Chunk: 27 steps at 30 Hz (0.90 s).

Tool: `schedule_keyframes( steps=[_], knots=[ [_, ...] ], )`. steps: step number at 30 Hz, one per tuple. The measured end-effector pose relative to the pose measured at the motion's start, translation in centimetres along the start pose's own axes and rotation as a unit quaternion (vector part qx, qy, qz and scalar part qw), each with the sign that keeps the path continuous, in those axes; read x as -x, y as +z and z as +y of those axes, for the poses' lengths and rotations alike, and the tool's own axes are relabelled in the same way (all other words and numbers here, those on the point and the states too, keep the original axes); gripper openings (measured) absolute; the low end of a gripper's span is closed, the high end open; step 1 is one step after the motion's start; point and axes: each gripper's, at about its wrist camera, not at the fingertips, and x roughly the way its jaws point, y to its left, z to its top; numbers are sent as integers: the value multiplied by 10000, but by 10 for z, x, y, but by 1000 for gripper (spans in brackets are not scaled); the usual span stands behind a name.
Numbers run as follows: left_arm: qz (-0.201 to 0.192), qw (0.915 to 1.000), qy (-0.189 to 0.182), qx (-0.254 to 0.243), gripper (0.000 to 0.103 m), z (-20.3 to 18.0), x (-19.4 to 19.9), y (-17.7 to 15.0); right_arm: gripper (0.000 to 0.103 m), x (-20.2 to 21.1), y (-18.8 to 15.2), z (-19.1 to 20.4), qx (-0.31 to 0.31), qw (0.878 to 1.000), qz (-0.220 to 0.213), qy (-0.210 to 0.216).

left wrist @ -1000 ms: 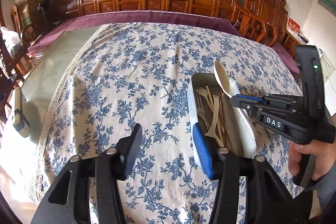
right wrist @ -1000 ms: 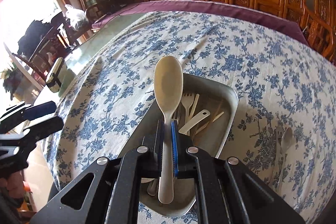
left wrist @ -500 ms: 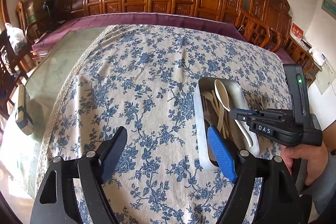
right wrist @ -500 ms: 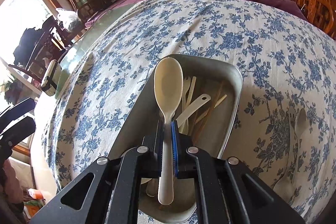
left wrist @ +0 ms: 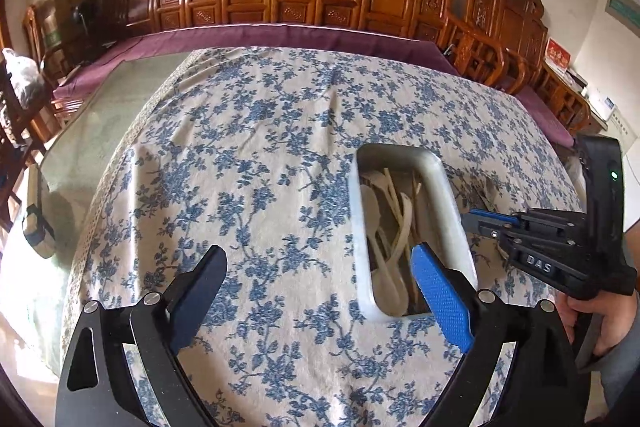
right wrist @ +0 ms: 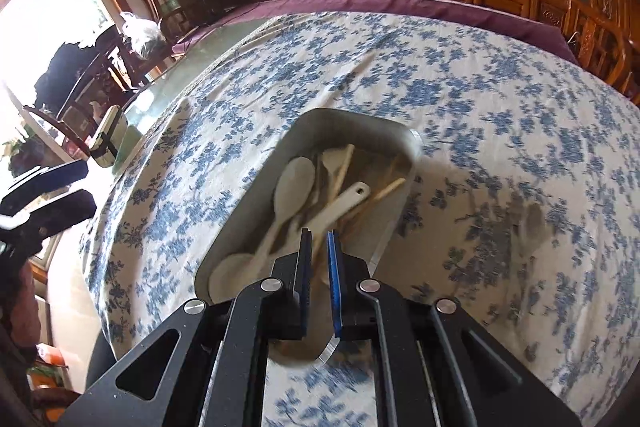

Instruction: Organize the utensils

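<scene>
Spoon (right wrist: 294, 183) lies in tray (right wrist: 360, 121); your right gripper (right wrist: 318, 247) is opening, empty. Left gripper (left wrist: 316, 279) opening too, holds nothing, tabletop's near edge.

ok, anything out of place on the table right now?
Yes. Two utensils, blurred, lie loose on the tablecloth right of the tray, while the other utensils sit piled inside it. Both claws are empty: the right claw is opening, with nothing between its fingers.
</scene>
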Motion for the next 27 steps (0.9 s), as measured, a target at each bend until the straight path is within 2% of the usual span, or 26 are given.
schedule_keyframes(
  steps=[2, 3, 8, 14, 24, 27],
  knots=[
    [23, 10000, -62, -42, 90, -9, -2, 0, 28, 13, -11, -12, 14, 9999, -70, -115],
    [42, 9999, -100, -84, 90, -16, -3, 0, 29, 20, -17, -21, 0, 9997, -99, -217],
    [117, 9992, -261, -263, 90, -46, -14, 0, 29, 35, -43, -72, -241, 9979, -46, -602],
    [203, 9977, -434, -475, 90, -83, -28, 1, 29, 33, -56, -123, -452, 9945, 93, -938],
    [319, 9959, -515, -667, 90, -117, -44, 4, 29, -11, -40, -151, -313, 9933, 407, -1031],
    [338, 9957, -514, -695, 90, -123, -46, 5, 29, -30, -32, -152, -168, 9915, 642, -1122]
  ],
)
